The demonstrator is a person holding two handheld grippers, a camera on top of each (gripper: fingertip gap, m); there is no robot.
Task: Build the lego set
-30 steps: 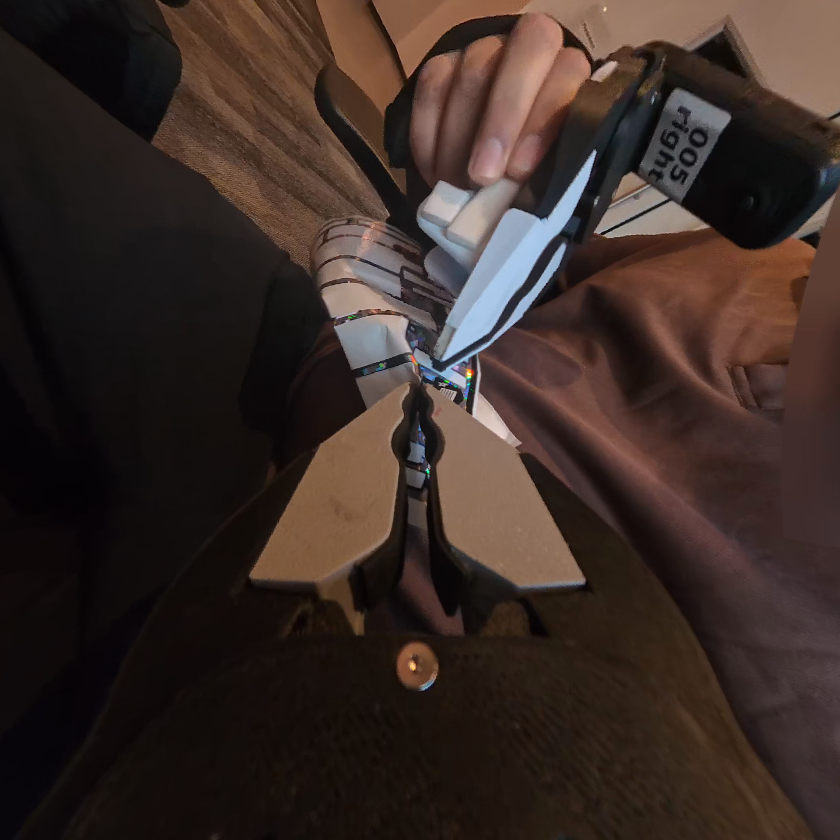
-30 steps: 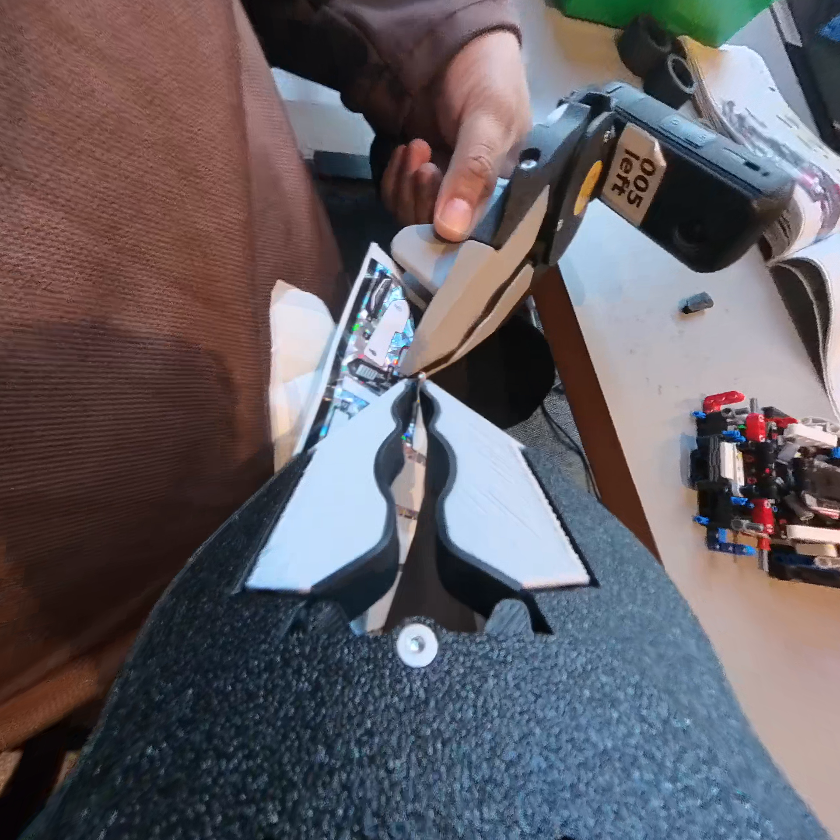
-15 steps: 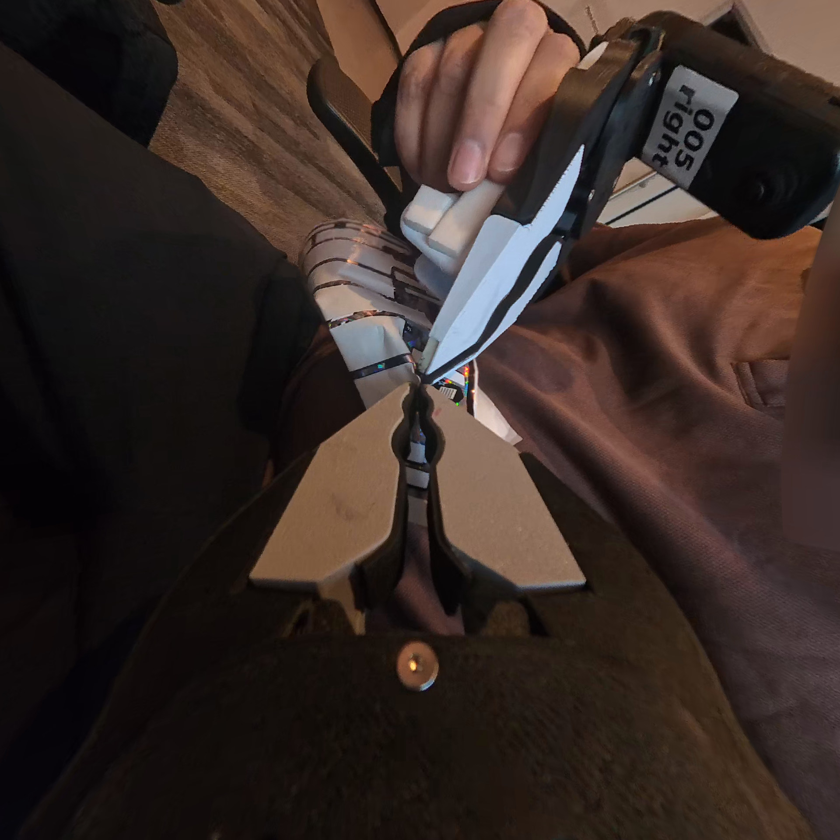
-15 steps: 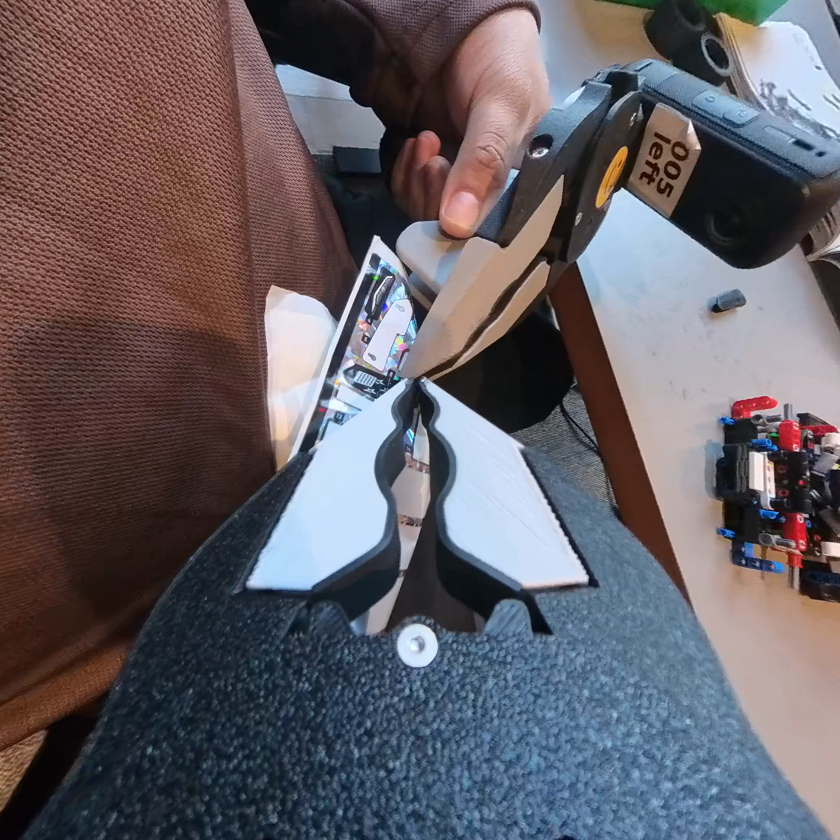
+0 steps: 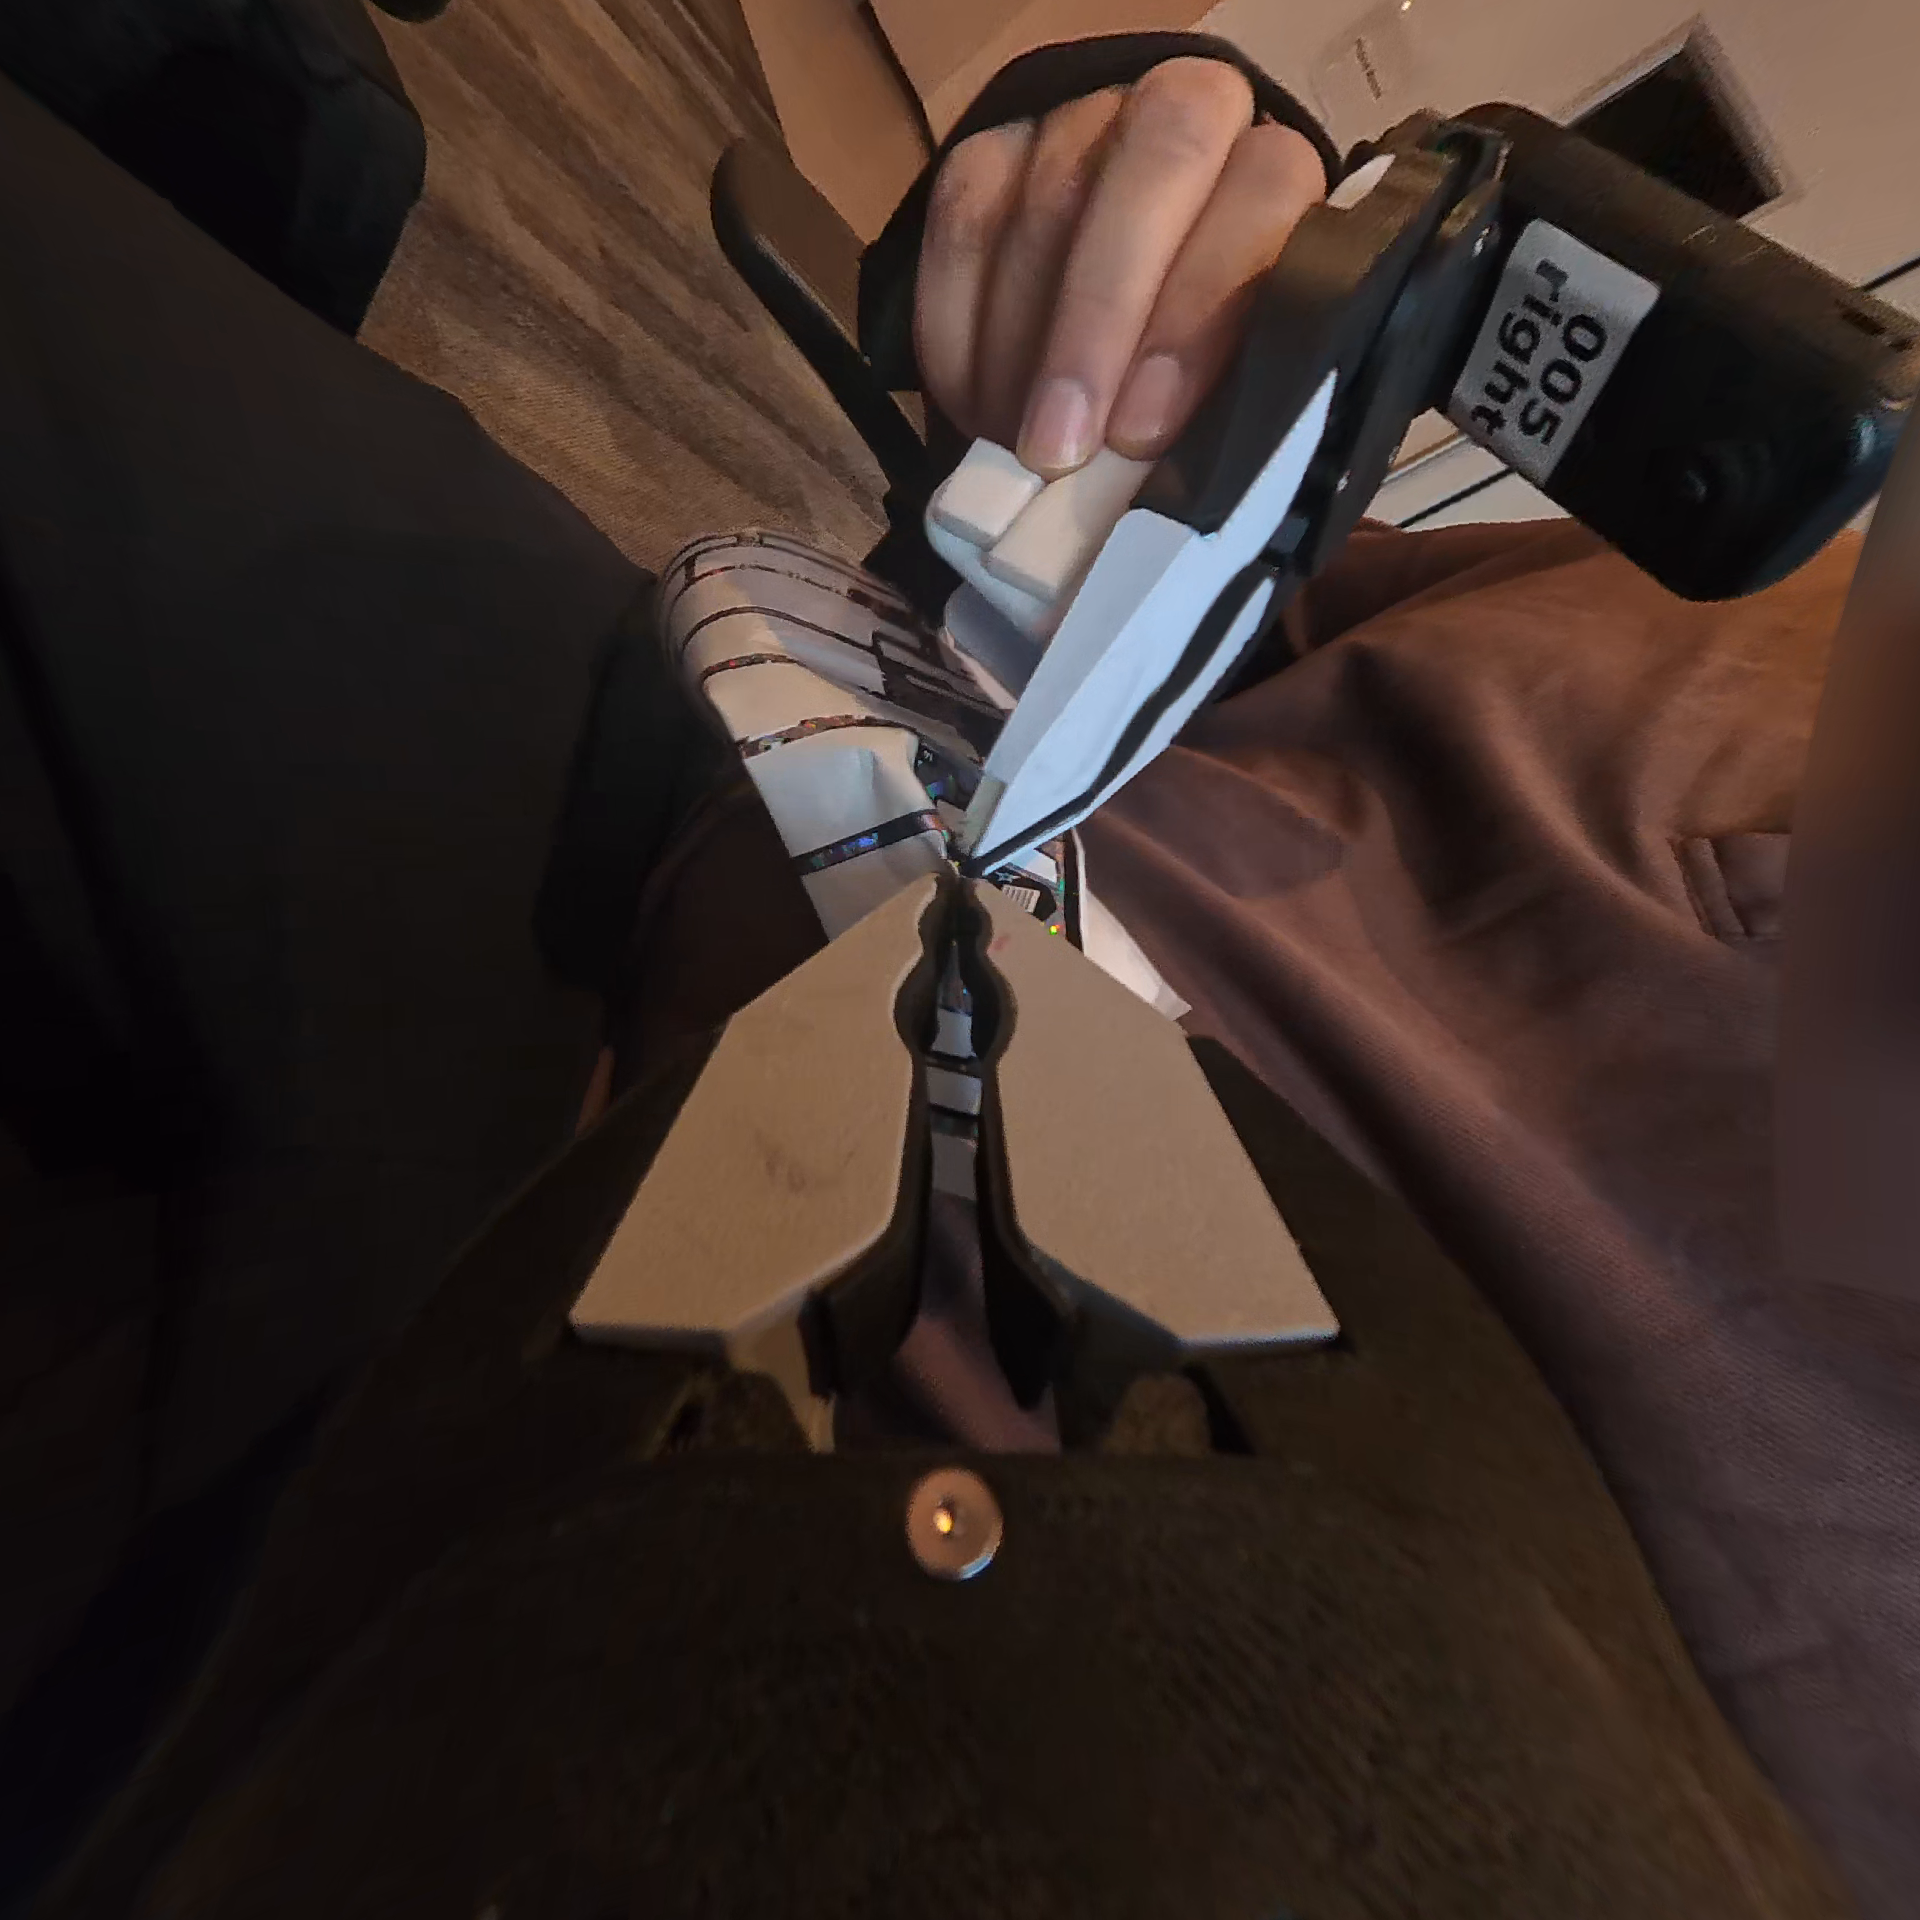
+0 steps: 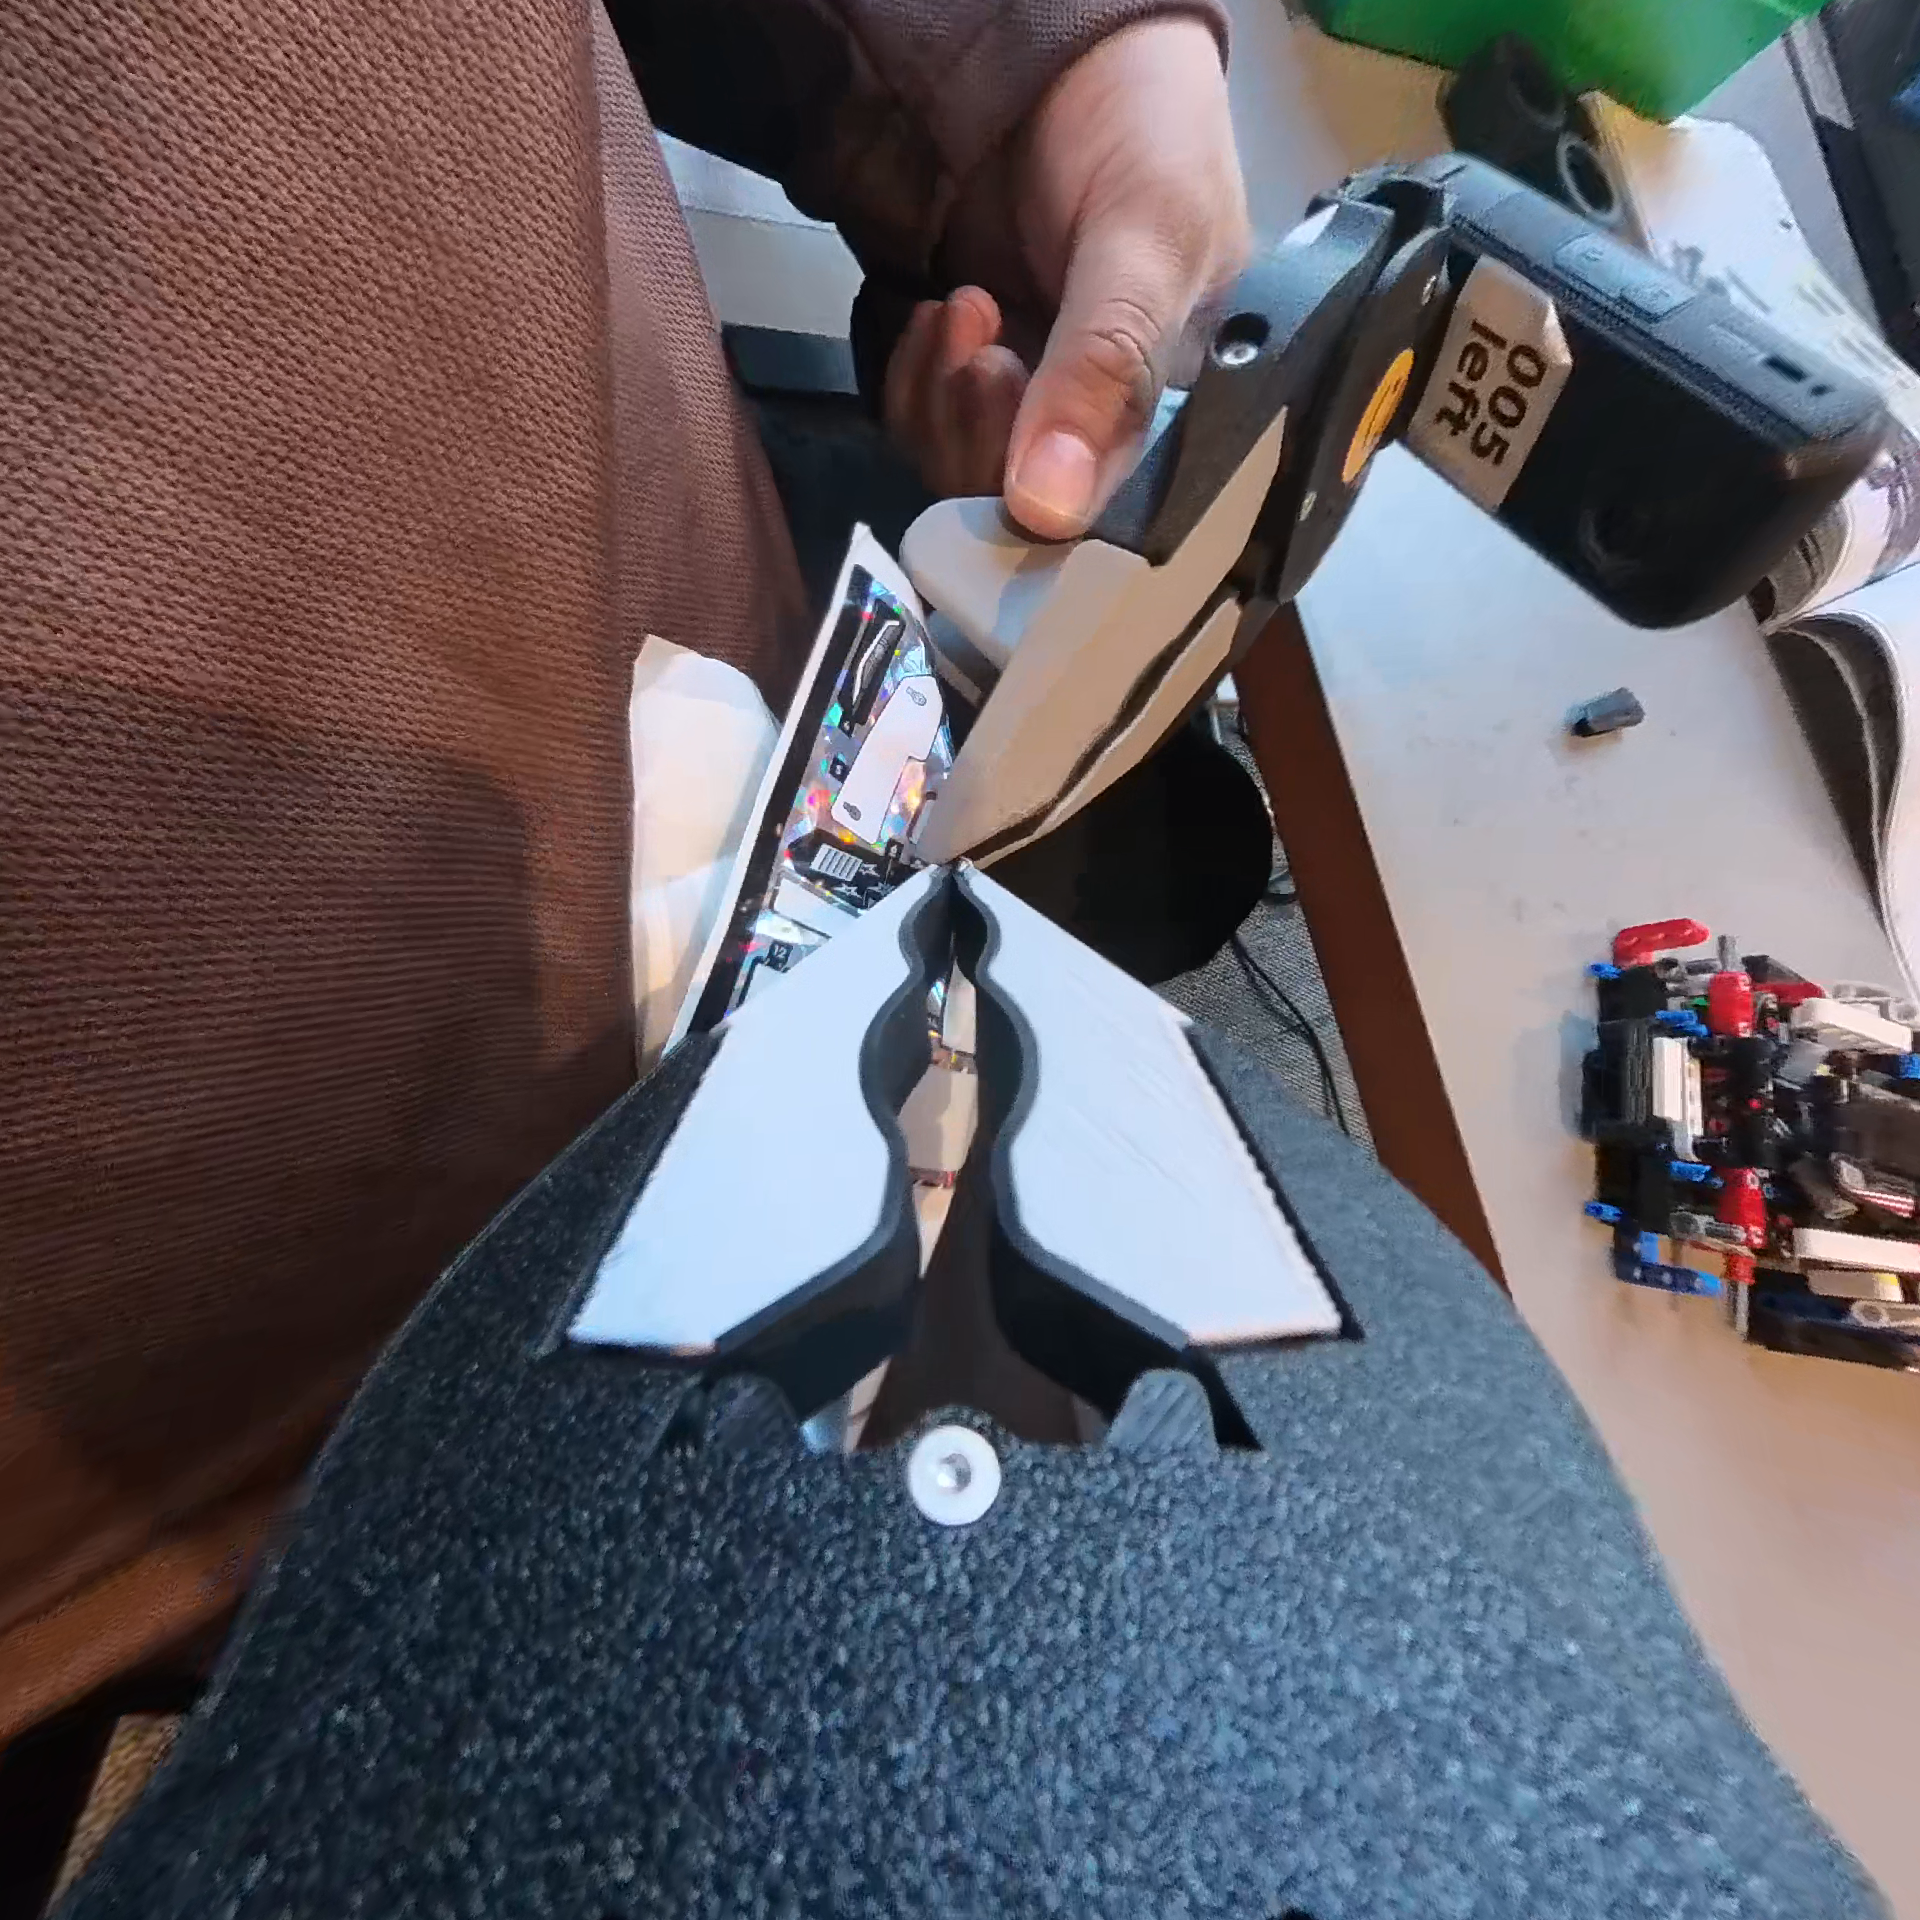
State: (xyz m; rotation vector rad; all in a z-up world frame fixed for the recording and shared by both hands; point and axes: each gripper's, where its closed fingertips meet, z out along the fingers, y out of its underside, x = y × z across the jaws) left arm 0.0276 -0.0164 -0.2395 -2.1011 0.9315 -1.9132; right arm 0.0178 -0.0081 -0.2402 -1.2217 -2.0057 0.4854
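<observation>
1. The left gripper (image 5: 954, 883) is closed to a slit at its tips, pinching the near edge of the sticker sheet (image 5: 821, 717), a white sheet with black and holographic shapes that lies over the person's lap.
2. The right gripper (image 6: 951, 871) is also closed at its tips; it meets the left gripper tip to tip at the sheet, and it seems to nip something tiny there, though the spot is too small to be sure.
3. A hand (image 5: 1081, 281) grips the right gripper from above; another hand (image 6: 1101, 301) grips the left one.
4. The half-built lego car (image 6: 1756, 1153) stands on the white table (image 6: 1475, 831), near its front edge, well apart from both grippers.
5. A small dark piece (image 6: 1605, 714) lies on the table farther in, beside an open booklet (image 6: 1860, 665).
</observation>
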